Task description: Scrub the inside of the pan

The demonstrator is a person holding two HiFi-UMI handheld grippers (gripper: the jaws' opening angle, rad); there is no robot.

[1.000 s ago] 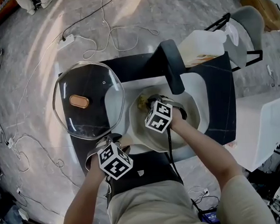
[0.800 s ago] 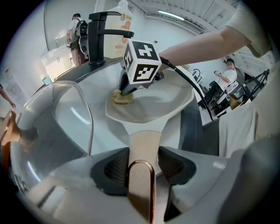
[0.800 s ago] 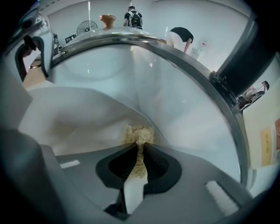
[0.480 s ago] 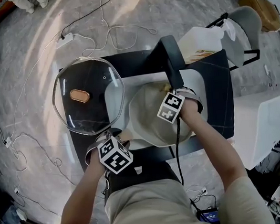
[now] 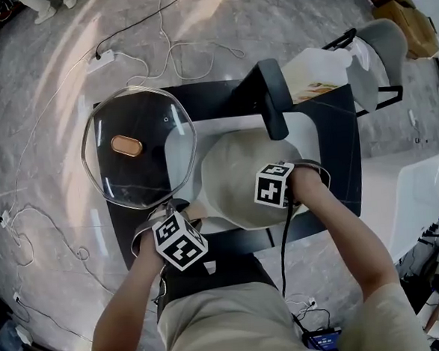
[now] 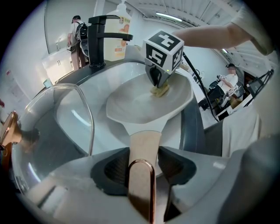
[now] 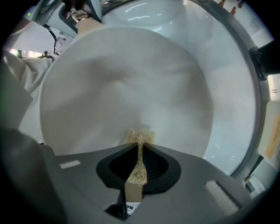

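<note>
2 tools share the work here. The left hand-held gripper [image 6: 142, 164] is clenched on the pan's handle [image 6: 143, 144], whose pale shaft and copper-coloured loop sit squeezed between its dark pads. The right hand-held gripper [image 7: 139, 162] is clamped on a thin tan scrub pad [image 7: 140, 138], with the frayed tip poking out past the jaws and touching the pan's inner surface.

The pan [image 5: 234, 170] sits in the white sink [image 5: 306, 127] of the table, under the black faucet [image 5: 270, 100]. Its bowl faces up and looks pale and mostly bare. A glass lid [image 5: 139, 146] lies just beside the sink on the person's left (it plays no part in the scrubbing).

The relation that matters is pad to bowl. From the head view, the right hand-held gripper [image 5: 274, 186] stands at the bowl's right side, close to the rim. Nearly all of the inside therefore lies to its left and away from it. The pan's long axis runs from the handle [image 5: 196, 212], at the person's near left, out across the bowl towards the far right.

In the right gripper view the bowl [image 7: 122, 87] spreads ahead of the jaws, with the handle at the far side. My judgement is that the next stroke should sweep leftward across the bowl towards the handle, while the left hand-held gripper [image 5: 180, 237], the nearer to that handle, braces it against the push.
</note>
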